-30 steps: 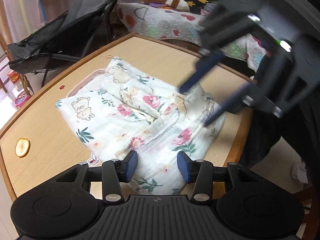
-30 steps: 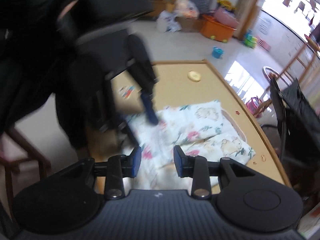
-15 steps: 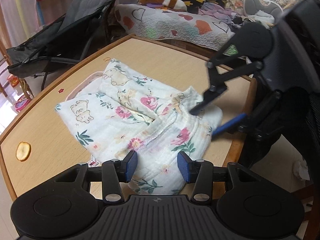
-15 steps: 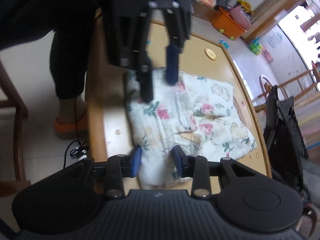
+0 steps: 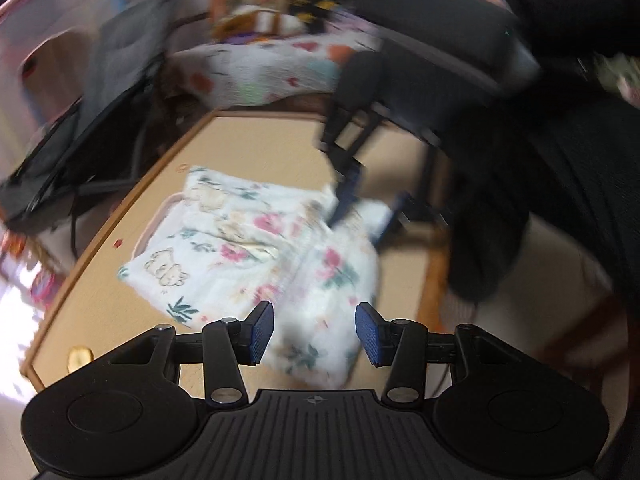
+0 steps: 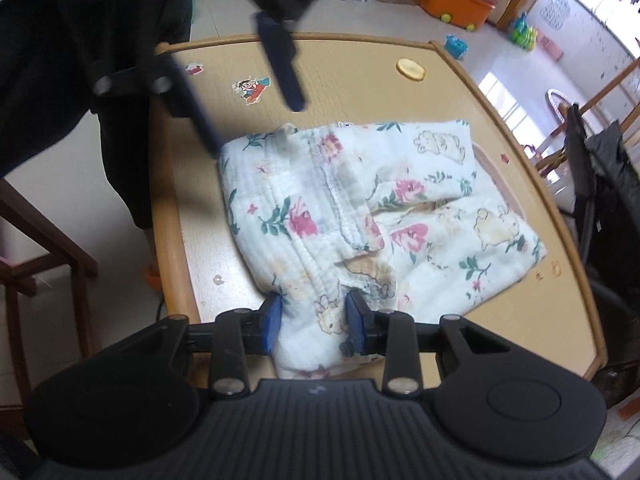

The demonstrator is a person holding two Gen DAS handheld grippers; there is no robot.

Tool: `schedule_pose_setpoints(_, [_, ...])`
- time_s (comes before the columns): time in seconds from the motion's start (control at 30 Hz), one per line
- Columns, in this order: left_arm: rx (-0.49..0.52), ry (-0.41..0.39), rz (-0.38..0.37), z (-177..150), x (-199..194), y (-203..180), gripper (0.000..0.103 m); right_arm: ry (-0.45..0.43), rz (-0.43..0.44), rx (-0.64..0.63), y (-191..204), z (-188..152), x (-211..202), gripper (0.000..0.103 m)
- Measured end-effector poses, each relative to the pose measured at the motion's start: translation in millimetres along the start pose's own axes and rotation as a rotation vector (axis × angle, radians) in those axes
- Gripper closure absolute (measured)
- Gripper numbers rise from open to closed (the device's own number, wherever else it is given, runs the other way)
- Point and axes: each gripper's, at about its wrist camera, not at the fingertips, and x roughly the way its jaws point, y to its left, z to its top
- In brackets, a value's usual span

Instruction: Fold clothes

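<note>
On the wooden table [image 6: 400, 52] lies a white cloth [image 6: 360, 208] printed with flowers and bears, folded into a rumpled bundle near the table's front edge; the right gripper [image 6: 314, 320] is low over its near corner, jaws part open with the cloth bunched between the blue pads, though whether they press it I cannot tell; the left gripper [image 5: 316, 334] hovers above the opposite corner, jaws apart and nothing held, the view blurred; a cartoon sticker [image 6: 252, 88] and a round yellow disc [image 6: 410, 69] sit on the bare wood beyond the cloth.
</note>
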Motion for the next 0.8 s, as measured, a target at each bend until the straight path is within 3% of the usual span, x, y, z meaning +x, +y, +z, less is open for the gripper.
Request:
schedule_pose_setpoints(0.1, [0.08,0.041,-0.009,-3.0,3.3,-8.1,0.054,0.002,0.017,0.012,-2.3,-0.1,1.6,0.069])
schedule_pose_setpoints(0.53, [0.166,0.102,0.028,-6.0,29.6,-16.4,0.054,-0.012,0.04,0.049,-8.5,-1.2,4.7,0.068])
schedule_pose_setpoints(0.63, [0.157,0.082,0.039,-6.6,30.2,-14.3,0.048,-0.014,0.042,0.047,-9.2,-1.3,4.7,0.068])
schedule_pose_setpoints(0.8, [0.149,0.06,0.04,-7.6,32.3,-10.7,0.048,-0.019,0.04,0.047,-9.1,-2.1,4.3,0.068])
